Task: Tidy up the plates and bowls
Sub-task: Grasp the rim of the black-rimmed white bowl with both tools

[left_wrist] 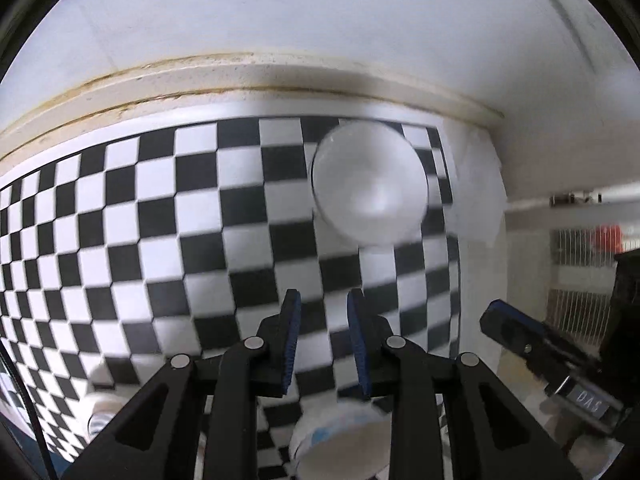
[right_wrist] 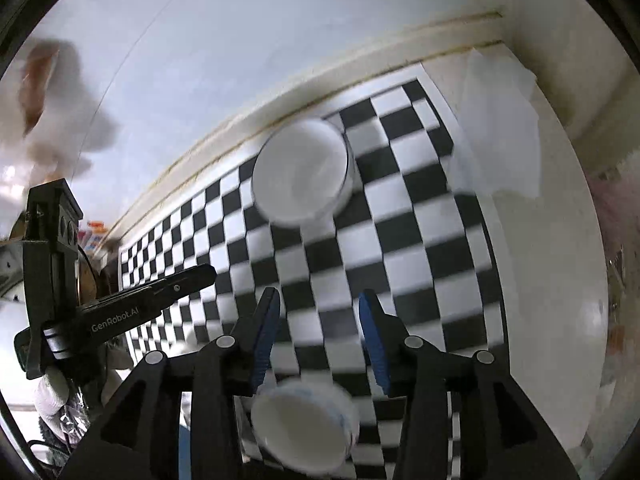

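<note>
A plain white bowl [left_wrist: 370,186] sits near the far edge of the black-and-white checkered mat [left_wrist: 160,220]; it also shows in the right wrist view [right_wrist: 300,172]. A second white bowl with blue markings [left_wrist: 340,440] lies close below my left gripper [left_wrist: 324,340], which is open and empty. In the right wrist view this bowl [right_wrist: 304,428] lies just below my right gripper [right_wrist: 318,340], also open and empty. The left gripper's body [right_wrist: 120,312] shows at the left of the right wrist view.
A crumpled white sheet [right_wrist: 496,120] lies at the mat's far right corner. A cream ledge [left_wrist: 240,76] and white wall run behind the mat. Small white items [left_wrist: 100,404] sit at the mat's near left. The right gripper's body [left_wrist: 540,352] is at right.
</note>
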